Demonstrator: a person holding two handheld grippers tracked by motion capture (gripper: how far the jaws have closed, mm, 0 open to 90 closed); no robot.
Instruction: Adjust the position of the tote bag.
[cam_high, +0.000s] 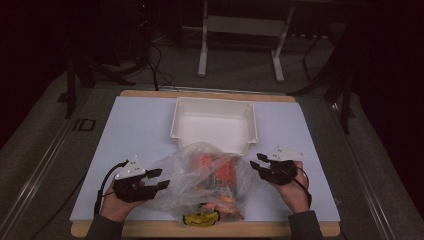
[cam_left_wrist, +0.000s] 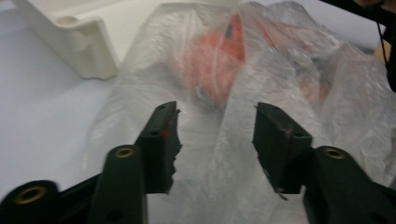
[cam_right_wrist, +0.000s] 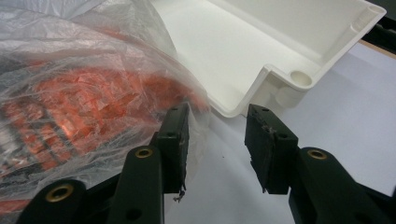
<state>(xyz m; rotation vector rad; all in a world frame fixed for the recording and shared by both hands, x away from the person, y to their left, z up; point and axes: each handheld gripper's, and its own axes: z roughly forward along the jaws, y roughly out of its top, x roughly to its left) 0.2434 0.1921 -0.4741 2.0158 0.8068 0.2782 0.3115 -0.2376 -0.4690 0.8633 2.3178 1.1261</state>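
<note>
Fingers of both grippers apart, gripping nothing, beside clear plastic bag of orange packets; white bin empty.

Open hand-held gripper beside plastic bag, white tray.

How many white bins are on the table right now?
1. The white bin sits at the far middle of the table, just behind the clear plastic bag of orange items; the bag overlaps its near edge.
</note>
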